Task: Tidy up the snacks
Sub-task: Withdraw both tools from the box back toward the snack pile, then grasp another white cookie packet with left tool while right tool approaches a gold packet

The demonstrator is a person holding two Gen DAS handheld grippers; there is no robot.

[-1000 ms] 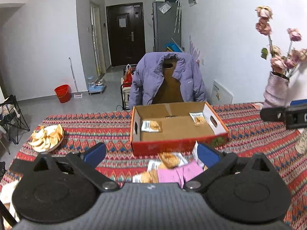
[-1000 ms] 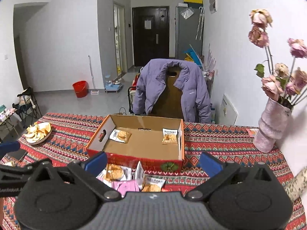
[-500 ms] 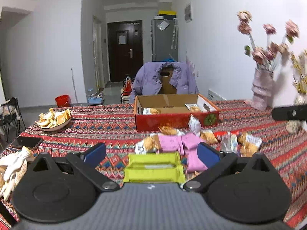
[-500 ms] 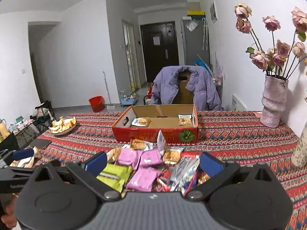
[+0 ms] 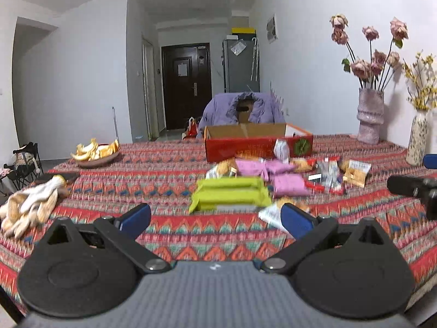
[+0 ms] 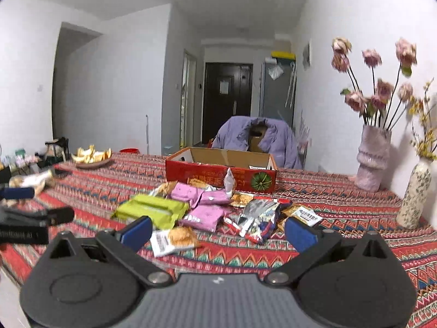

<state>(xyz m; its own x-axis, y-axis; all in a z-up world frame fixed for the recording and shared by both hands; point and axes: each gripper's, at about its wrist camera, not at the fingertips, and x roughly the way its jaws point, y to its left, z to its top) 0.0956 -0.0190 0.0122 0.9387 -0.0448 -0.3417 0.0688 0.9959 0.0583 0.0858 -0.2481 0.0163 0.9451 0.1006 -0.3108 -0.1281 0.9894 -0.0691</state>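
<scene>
A pile of snack packets lies on the patterned tablecloth in front of a red cardboard box (image 5: 258,145), which also shows in the right wrist view (image 6: 221,173). A green packet (image 5: 229,195) is nearest, with pink packets (image 5: 286,183) and a silver-red packet (image 6: 258,217) behind. A small cookie packet (image 6: 174,239) lies just ahead of the right gripper. My left gripper (image 5: 215,218) is open and empty, low over the table short of the green packet (image 6: 151,209). My right gripper (image 6: 218,231) is open and empty before the pile.
A plate of orange peels (image 5: 95,153) and white gloves (image 5: 30,202) lie at the left. Two vases (image 6: 372,158) (image 6: 413,194) with flowers stand at the right. A chair with a purple jacket (image 5: 241,108) is behind the box.
Both grippers have pulled back from above the box and dropped low toward the table's near side. The whole snack pile now lies ahead of them. Both stay open.
</scene>
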